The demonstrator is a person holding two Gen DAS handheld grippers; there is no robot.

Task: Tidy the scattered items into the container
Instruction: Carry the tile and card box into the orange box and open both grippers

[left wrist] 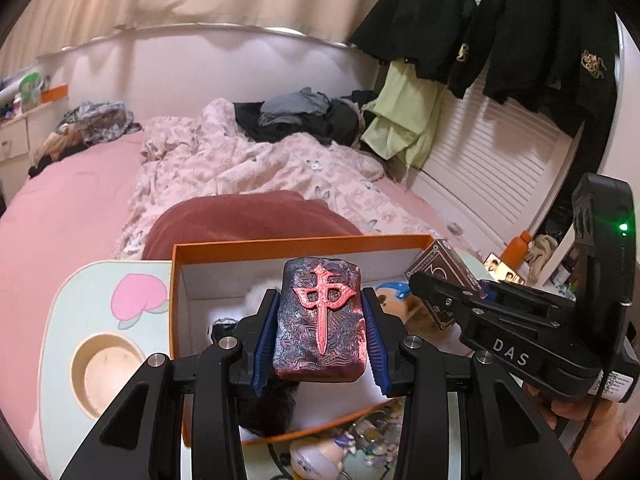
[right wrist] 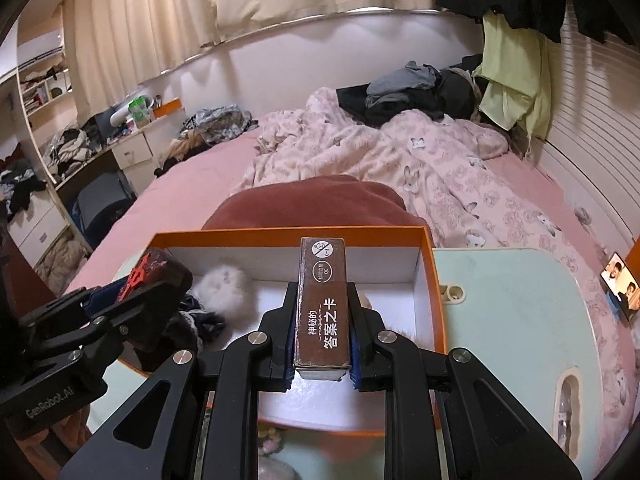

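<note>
My left gripper (left wrist: 320, 296) is shut on a dark, mahjong-tile-shaped block (left wrist: 320, 344) with a raised red character, held up in front of the orange box (left wrist: 280, 244). My right gripper (right wrist: 322, 290) is shut on a tall brown card box (right wrist: 320, 320) with white lettering, also over the orange box (right wrist: 280, 236). Each gripper shows at the edge of the other's view. Inside the white-lined box lie a white fluffy toy (right wrist: 224, 284), a dark knitted item (right wrist: 192, 320) and a blue-haired figure (left wrist: 390, 294). A small figurine (left wrist: 316, 456) and shiny small pieces (left wrist: 372, 428) lie on the table in front of the box.
The box stands on a pale green tray table (right wrist: 500, 300) with a peach picture (left wrist: 138, 300) and a round cup hole (left wrist: 104, 372), set on a pink bed. A red cushion (left wrist: 248, 216) lies just behind the box, with a crumpled quilt beyond. A photo (right wrist: 620, 292) lies at right.
</note>
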